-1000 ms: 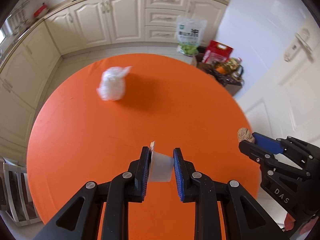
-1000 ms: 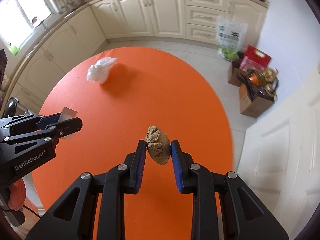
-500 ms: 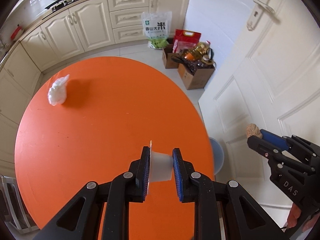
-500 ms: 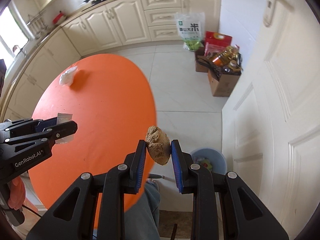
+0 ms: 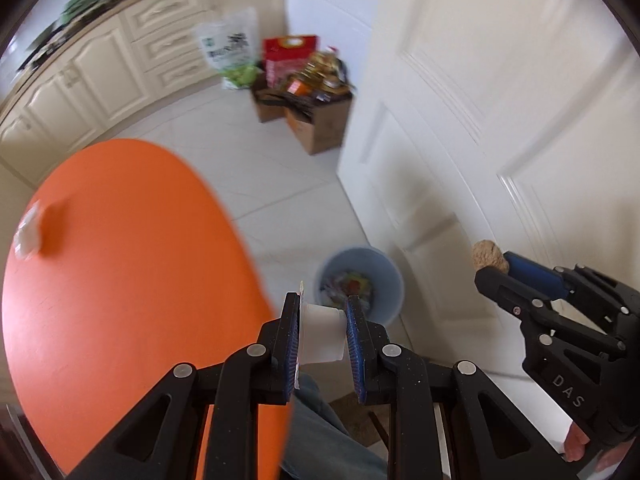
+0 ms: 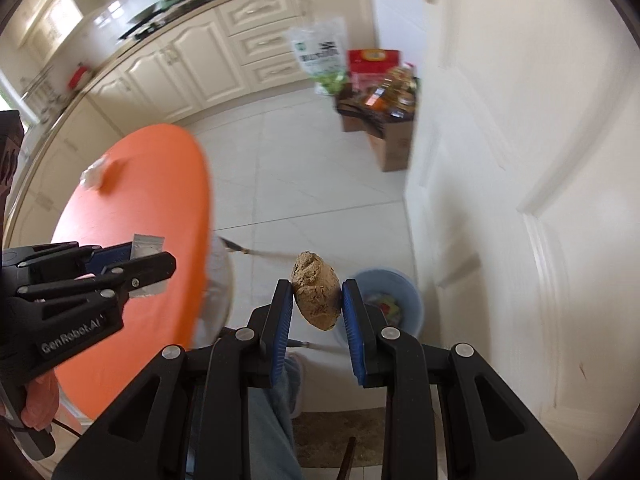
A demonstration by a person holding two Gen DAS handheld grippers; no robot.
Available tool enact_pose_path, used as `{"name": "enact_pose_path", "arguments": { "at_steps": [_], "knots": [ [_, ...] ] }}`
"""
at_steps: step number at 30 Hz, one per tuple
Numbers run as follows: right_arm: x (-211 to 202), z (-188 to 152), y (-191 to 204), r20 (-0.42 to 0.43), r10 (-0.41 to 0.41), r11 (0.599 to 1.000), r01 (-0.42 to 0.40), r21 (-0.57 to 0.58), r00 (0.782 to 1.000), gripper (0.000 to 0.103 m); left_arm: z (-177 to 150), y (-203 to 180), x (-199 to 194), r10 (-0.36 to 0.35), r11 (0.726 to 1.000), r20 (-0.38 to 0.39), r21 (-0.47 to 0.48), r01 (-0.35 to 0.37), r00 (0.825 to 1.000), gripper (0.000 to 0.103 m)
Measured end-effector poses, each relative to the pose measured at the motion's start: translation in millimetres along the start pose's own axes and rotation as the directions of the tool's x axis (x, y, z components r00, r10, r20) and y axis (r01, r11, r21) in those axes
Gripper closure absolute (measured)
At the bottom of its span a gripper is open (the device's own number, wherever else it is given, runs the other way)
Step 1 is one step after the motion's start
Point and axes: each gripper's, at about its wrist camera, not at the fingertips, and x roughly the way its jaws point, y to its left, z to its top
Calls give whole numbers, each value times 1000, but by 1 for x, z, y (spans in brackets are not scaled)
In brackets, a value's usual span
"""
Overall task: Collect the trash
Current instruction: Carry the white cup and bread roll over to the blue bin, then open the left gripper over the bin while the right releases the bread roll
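My left gripper (image 5: 322, 322) is shut on a small white plastic cup (image 5: 323, 334) with a peeled foil lid, held past the edge of the round orange table (image 5: 120, 280). My right gripper (image 6: 316, 300) is shut on a brown crumbly lump (image 6: 316, 290); the lump (image 5: 489, 256) also shows in the left wrist view at the right. A pale blue bin (image 5: 360, 286) with trash inside stands on the floor beside the white door, just beyond both grippers; the bin (image 6: 390, 300) is partly hidden behind the right fingers. A crumpled white bag (image 5: 28, 228) lies on the table's far side.
A white panelled door (image 5: 500, 140) rises close on the right. Cardboard boxes of groceries (image 5: 312, 96) and a rice sack (image 5: 232, 48) sit on the tiled floor by cream cabinets. A person's jeans leg (image 6: 272, 420) and a slipper are below the grippers.
Both grippers have swung right, off the table and over the floor, each keeping its load. The blue bin and door have come into view and closer; the table has slid left.
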Motion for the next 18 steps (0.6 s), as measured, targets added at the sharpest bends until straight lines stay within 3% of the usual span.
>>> {"name": "enact_pose_path", "arguments": {
  "at_steps": [9, 15, 18],
  "knots": [
    [10, -22, -77, -36, -74, 989, 78, 128, 997, 77, 31, -77, 65, 4, 992, -87, 127, 7, 996, 85],
    [24, -28, -101, -73, -74, 982, 85, 166, 995, 77, 52, -119, 107, 75, 981, -106, 185, -55, 992, 84],
    [31, -28, -106, -87, -73, 982, 87, 170, 994, 77, 59, -133, 125, 58, 982, -116, 185, -35, 992, 81]
  ]
}}
